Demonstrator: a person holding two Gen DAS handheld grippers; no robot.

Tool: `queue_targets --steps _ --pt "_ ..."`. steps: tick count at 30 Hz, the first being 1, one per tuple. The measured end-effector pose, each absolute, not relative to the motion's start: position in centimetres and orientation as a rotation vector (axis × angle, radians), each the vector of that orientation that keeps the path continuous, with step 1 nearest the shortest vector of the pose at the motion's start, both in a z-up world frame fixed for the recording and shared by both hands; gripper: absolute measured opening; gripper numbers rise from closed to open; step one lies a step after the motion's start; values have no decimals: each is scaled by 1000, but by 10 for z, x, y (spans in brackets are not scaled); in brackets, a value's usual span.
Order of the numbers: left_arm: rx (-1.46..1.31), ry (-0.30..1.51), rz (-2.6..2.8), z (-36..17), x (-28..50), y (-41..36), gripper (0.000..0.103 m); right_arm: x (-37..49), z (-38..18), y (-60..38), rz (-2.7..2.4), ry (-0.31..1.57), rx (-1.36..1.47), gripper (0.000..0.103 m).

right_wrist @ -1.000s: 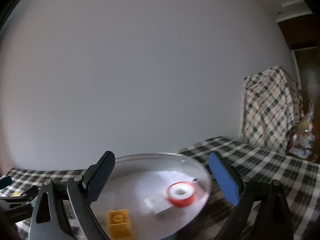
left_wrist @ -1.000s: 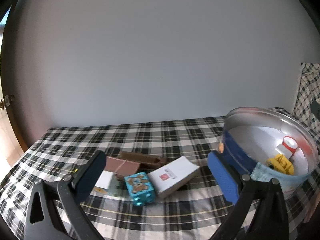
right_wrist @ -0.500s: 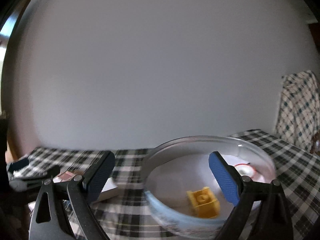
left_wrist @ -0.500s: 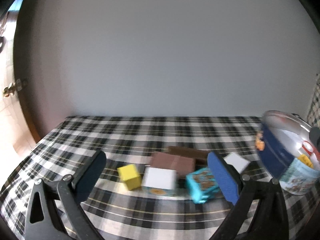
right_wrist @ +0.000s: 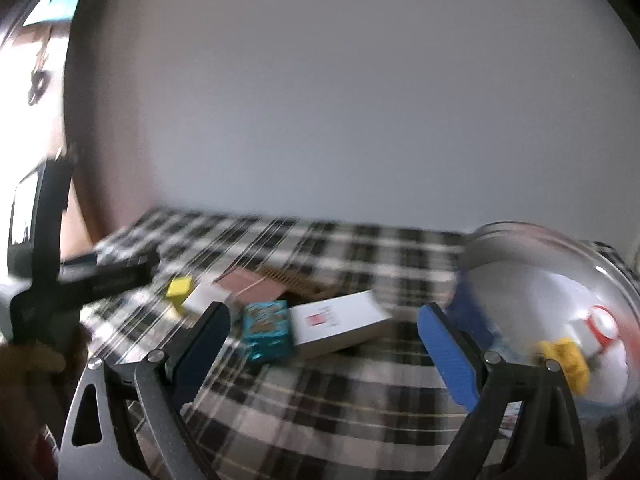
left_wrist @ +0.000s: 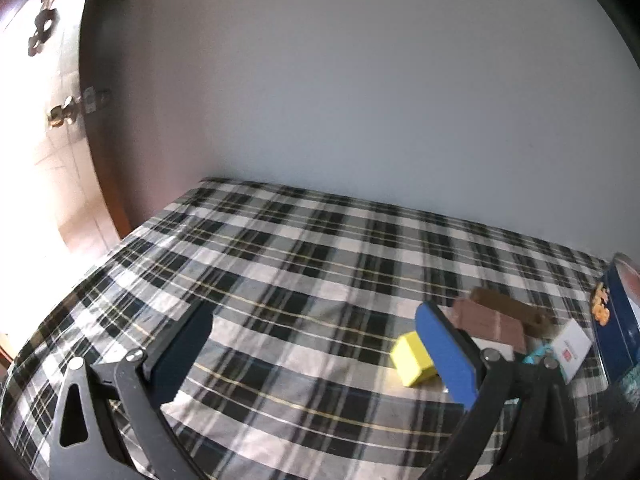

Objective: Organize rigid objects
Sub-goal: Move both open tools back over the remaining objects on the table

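My left gripper is open over bare plaid cloth, with nothing between its fingers. To its right lie a yellow cube, a brown box and a white box. My right gripper is open and empty too. Just beyond it sit a teal block and the white box, with the yellow cube and brown box farther back. A round tin at the right holds a yellow brick and a red-and-white piece. The right wrist view is motion-blurred.
Everything rests on a bed with a black-and-white plaid cover against a plain wall. A door with a latch stands at the left. The left gripper's black frame and a hand show at the left of the right wrist view.
Both views have swung left. In the left wrist view the boxes and tin slid to the right edge. In the right wrist view the tin moved right and the boxes came into sight.
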State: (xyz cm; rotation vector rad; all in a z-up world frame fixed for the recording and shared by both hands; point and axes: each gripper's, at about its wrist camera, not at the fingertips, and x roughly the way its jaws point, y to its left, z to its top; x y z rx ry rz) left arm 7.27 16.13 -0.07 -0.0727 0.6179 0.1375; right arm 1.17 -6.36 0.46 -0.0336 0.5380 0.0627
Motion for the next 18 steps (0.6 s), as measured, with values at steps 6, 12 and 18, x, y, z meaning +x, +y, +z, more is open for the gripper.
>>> queue_targets --steps 6,12,18 --pt "-111 633 166 0 78 179 103 46 -14 -35 121 683 -99 76" --pt "-114 632 172 4 78 182 103 74 -31 -24 143 785 -126 65" --pt "-84 642 158 4 78 178 103 79 -34 -6 154 801 -207 64"
